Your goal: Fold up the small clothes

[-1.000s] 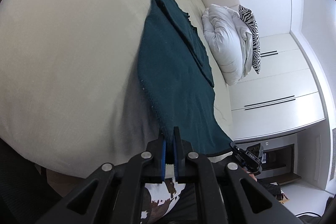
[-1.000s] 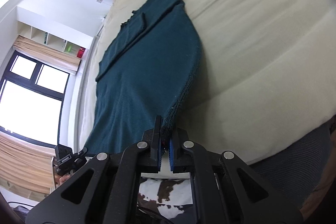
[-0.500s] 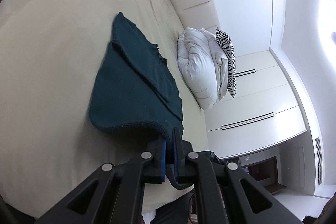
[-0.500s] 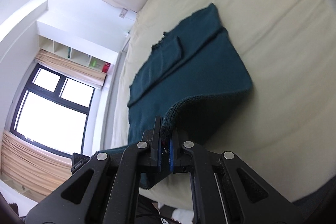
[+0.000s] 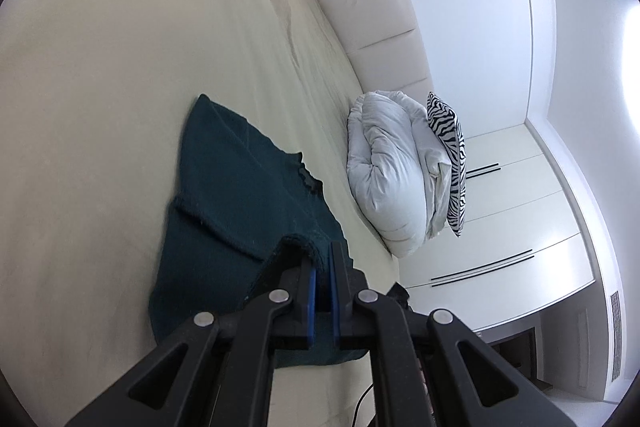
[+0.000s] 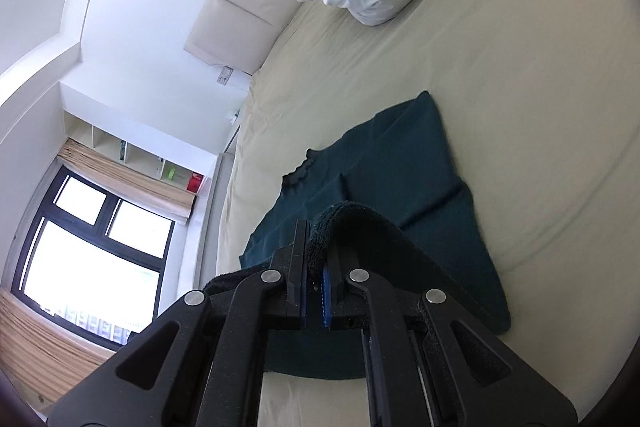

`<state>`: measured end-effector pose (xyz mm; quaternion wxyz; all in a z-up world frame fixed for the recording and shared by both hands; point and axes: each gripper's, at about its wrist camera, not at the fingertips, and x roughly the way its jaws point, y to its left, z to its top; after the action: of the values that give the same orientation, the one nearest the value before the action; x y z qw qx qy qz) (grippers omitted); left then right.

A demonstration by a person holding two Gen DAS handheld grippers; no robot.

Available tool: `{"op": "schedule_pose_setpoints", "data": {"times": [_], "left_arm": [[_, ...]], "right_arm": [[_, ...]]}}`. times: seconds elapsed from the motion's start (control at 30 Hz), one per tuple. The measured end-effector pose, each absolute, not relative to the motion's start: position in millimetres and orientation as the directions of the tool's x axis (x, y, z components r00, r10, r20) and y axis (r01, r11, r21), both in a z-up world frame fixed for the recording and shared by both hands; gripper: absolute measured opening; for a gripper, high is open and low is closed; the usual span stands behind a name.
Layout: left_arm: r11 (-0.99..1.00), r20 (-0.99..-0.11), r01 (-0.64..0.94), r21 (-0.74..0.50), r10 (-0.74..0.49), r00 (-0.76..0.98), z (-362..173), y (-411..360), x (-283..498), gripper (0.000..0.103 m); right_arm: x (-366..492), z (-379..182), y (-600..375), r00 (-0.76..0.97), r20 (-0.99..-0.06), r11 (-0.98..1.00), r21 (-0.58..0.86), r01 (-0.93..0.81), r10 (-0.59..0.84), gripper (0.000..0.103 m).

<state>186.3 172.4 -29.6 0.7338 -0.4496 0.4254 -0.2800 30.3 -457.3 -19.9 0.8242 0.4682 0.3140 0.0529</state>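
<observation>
dark teal knit garment [image 5: 236,195] lies on the cream bed sheet [image 5: 120,67], toward the foot side of the white folded duvet [image 5: 388,167] and apart from it. the garment's far part is flat on the sheet, with a folded-in panel and a scalloped neckline edge facing the duvet.

left gripper [image 5: 323,259]: blue-padded fingers pressed together on a hem edge of the garment, cloth lifted off the sheet and curling over the fingertips. near part of the garment drapes down from the pinch back to the sheet.

right gripper [image 6: 316,251]: fingers pinching a thick bunched edge of the same garment [image 6: 400,171], which arches up over the tips. fabric hangs from there and covers the right side of the gripper frame.

both pinched edges sit above the flat part of the garment, on its side away from the duvet.

zebra-print cushion [image 5: 450,155] leans against the duvet on its wardrobe side. padded headboard [image 5: 372,7] runs behind the duvet. in the right wrist view a window [image 6: 92,243] with tan blinds is well apart from the duvet, past the far bed edge.
</observation>
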Motion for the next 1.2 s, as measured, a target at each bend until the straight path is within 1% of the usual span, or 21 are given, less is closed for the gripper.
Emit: {"op": "schedule_pose_setpoints", "data": {"times": [0.27, 0.47, 0.77, 0.8, 0.83, 0.87, 0.9, 0.93, 0.97, 1.0, 1.07, 1.13, 1.2], "left_arm": [[0.454, -0.398, -0.015, -0.891, -0.765, 0.506, -47.8, 158.2, 261.7, 0.006], [0.497, -0.451, -0.043, -0.867, -0.744, 0.493, -67.2, 139.7, 305.8, 0.006], [0.546, -0.523, -0.107, -0.831, -0.699, 0.488, -100.5, 127.3, 361.1, 0.007], [0.566, -0.543, -0.115, -0.817, -0.684, 0.487, -104.0, 124.9, 366.2, 0.009], [0.573, -0.550, -0.121, -0.810, -0.674, 0.492, -105.9, 125.1, 368.3, 0.023], [0.568, -0.546, -0.123, -0.814, -0.674, 0.497, -107.5, 125.7, 370.1, 0.034], [0.554, -0.534, -0.125, -0.823, -0.678, 0.506, -108.5, 127.6, 369.8, 0.054], [0.551, -0.531, -0.130, -0.825, -0.674, 0.513, -107.5, 129.7, 367.9, 0.066], [0.556, -0.536, -0.135, -0.820, -0.665, 0.520, -107.1, 132.7, 366.1, 0.068], [0.558, -0.536, -0.134, -0.819, -0.662, 0.524, -106.4, 135.3, 363.5, 0.068], [0.546, -0.525, -0.131, -0.827, -0.669, 0.526, -105.6, 140.7, 354.8, 0.068], [0.551, -0.523, -0.120, -0.826, -0.668, 0.530, -102.2, 144.1, 344.0, 0.068], [0.572, -0.527, -0.097, -0.814, -0.660, 0.536, -96.8, 144.5, 330.0, 0.068]], "right_arm": [[124.3, -29.9, -466.5, 0.790, -0.527, 0.616, 0.746, 0.254, 0.313, 0.004], [175.0, -66.3, -470.5, 0.756, -0.585, 0.626, 0.715, 0.311, 0.293, 0.004], [238.4, -107.2, -486.8, 0.723, -0.636, 0.626, 0.686, 0.370, 0.270, 0.004], [244.2, -111.5, -487.8, 0.719, -0.641, 0.624, 0.684, 0.377, 0.268, 0.008], [248.6, -115.0, -489.1, 0.715, -0.650, 0.626, 0.676, 0.390, 0.257, 0.008], [251.9, -118.8, -489.5, 0.708, -0.664, 0.632, 0.661, 0.405, 0.241, 0.008], [254.3, -122.6, -489.9, 0.701, -0.675, 0.638, 0.649, 0.415, 0.230, 0.010], [256.4, -126.5, -490.9, 0.700, -0.675, 0.636, 0.649, 0.416, 0.231, 0.012], [255.7, -128.4, -491.5, 0.703, -0.673, 0.632, 0.653, 0.417, 0.231, 0.022], [254.5, -128.7, -492.5, 0.710, -0.669, 0.632, 0.653, 0.417, 0.223, 0.037], [246.9, -123.4, -496.5, 0.733, -0.657, 0.634, 0.645, 0.426, 0.176, 0.057], [239.2, -116.9, -499.2, 0.749, -0.638, 0.641, 0.652, 0.404, 0.177, 0.057], [228.3, -111.0, -497.3, 0.750, -0.638, 0.660, 0.641, 0.391, 0.176, 0.057]]}}
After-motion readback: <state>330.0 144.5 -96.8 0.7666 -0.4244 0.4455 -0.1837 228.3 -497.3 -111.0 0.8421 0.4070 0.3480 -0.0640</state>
